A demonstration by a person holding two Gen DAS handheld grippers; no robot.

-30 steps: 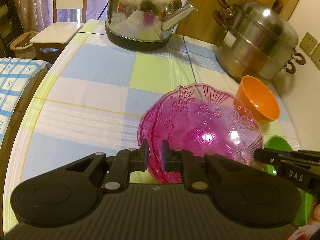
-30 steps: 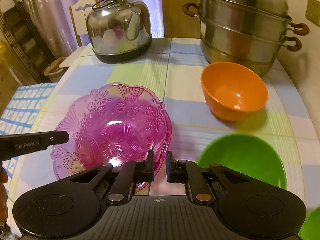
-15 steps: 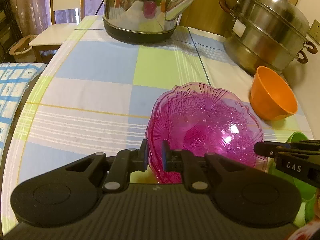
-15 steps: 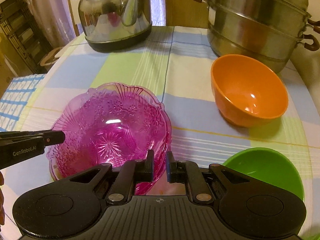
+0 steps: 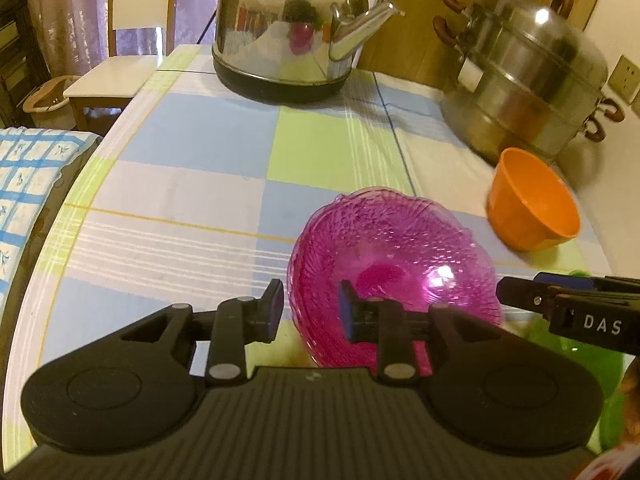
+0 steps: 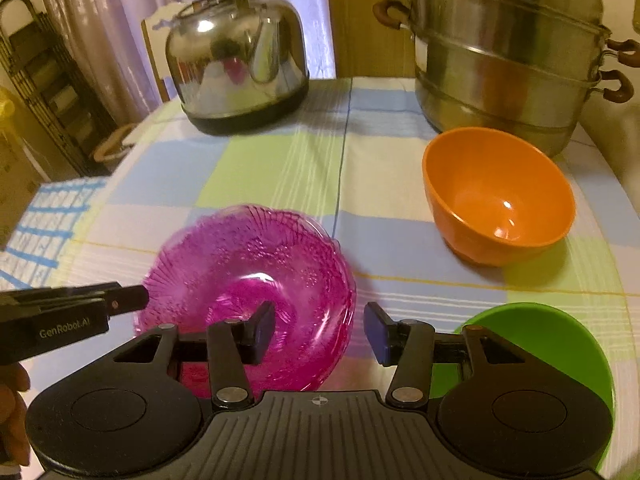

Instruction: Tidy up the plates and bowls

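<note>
A pink patterned glass bowl (image 5: 394,264) (image 6: 248,276) sits level on the checked tablecloth. My left gripper (image 5: 310,312) straddles its left rim with its jaws opening, and the pads stand clear of the glass. My right gripper (image 6: 320,332) straddles the right rim, its jaws also opening wide with no pad touching. Each gripper shows in the other's view: the right gripper (image 5: 560,304) and the left gripper (image 6: 80,308). An orange bowl (image 6: 500,200) (image 5: 532,208) stands behind and to the right. A green bowl (image 6: 540,344) lies at the near right.
A steel kettle (image 5: 288,28) stands at the back of the table. A stacked steel steamer pot (image 6: 504,52) stands at the back right against the wall. The table's curved edge (image 5: 52,240) runs along the left, with a chair (image 5: 120,60) beyond it.
Both grippers were shut on the pink bowl's rim and have let go, their jaws now apart. The bowl has tipped from tilted to level and come down onto the cloth.
</note>
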